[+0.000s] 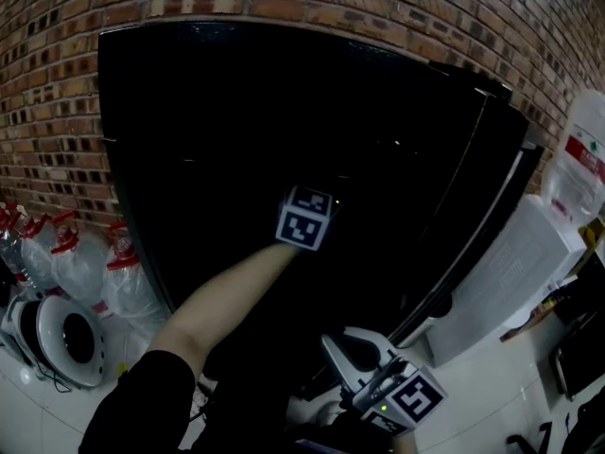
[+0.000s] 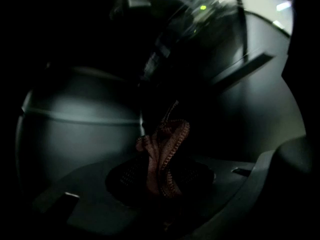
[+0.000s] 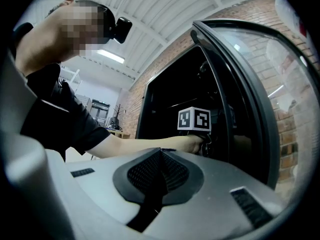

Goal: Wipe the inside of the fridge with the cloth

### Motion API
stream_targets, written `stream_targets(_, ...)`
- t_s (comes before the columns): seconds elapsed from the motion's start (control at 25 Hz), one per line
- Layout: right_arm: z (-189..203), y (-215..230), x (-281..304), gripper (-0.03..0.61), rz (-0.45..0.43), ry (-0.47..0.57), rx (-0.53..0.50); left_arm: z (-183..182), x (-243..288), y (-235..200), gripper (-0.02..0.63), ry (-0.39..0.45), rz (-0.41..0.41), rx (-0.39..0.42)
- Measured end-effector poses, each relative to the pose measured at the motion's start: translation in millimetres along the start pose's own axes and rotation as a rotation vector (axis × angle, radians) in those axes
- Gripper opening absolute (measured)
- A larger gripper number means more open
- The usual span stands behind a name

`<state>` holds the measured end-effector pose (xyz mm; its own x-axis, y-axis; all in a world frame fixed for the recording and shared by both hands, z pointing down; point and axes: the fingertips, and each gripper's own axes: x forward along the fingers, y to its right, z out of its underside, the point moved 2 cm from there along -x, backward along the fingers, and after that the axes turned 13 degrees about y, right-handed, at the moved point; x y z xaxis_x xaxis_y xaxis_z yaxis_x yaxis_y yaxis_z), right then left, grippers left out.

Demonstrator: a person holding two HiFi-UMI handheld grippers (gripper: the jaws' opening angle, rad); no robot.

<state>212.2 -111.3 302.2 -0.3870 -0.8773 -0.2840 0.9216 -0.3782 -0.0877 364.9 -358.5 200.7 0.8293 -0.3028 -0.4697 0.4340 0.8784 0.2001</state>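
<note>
- Right gripper (image 1: 333, 346) is nearest, at 5 o'clock in the head view. Its jaws are pressed together on nothing, and it sits outside the fridge (image 1: 236, 121), aimed at the opening beside the door (image 3: 240, 99).
- Left gripper (image 2: 160, 170) comes next, at the end of the bare forearm (image 1: 227, 296), reaching into the dark cavity. Its jaws stand narrow, pinched on the cloth (image 2: 165, 146).
- The cloth is reddish-brown with a coarse ribbed knit. It is bunched into upright folds that stand past the pads towards 12 o'clock, so only a small wad sticks out.
- Farthest, a pale inner wall (image 2: 75, 129) curves from 9 to 11 o'clock behind the cloth. Whether the cloth touches it I cannot tell.
- To wipe well, I judge the pinch should be firm and the loose folds should lead, not the hard pads.
- The wad should be pressed flat on the wall and swept in overlapping strokes into the corners, since so small a wad covers little per pass.
</note>
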Motion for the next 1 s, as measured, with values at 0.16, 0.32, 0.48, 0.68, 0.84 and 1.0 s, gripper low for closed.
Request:
stream_targets(0.16, 3.1, -9.9, 2.0, 0.006, -0.031, -0.003, -0.005, -13.3, 5.8, -12.0, 0.132, 0.035, -0.054, 0.128)
stream_targets(0.32, 5.2, -12.0, -5.8, 0.006, -0.017, -0.010, -0.014, -3.6, 18.5, -40.0, 0.132, 0.048, -0.230, 0.077)
stream_targets(0.48, 3.1, -6.1, -18.8, 0.005, 0.009, -0.019, -0.011, 8.1, 28.7, -45.3, 0.132, 0.045, -0.294, 0.072)
stream_targets(0.68, -7.0, 3.4, -18.5, 0.006, 0.011, 0.021, -0.011, -4.2, 50.8, -39.0, 0.132, 0.045, -0.262, 0.102)
stream_targets(0.84, -5.9, -10.4, -14.0, 0.006, -0.026, 0.037, -0.018, 4.6, 45.4, -40.8, 0.132, -0.012, -0.257, 0.069)
stream_targets(1.0, -2.5, -12.2, -20.2, 0.006, -0.018, 0.025, -0.014, 3.7, 34.9, -48.1, 0.132, -0.014, -0.273, 0.115)
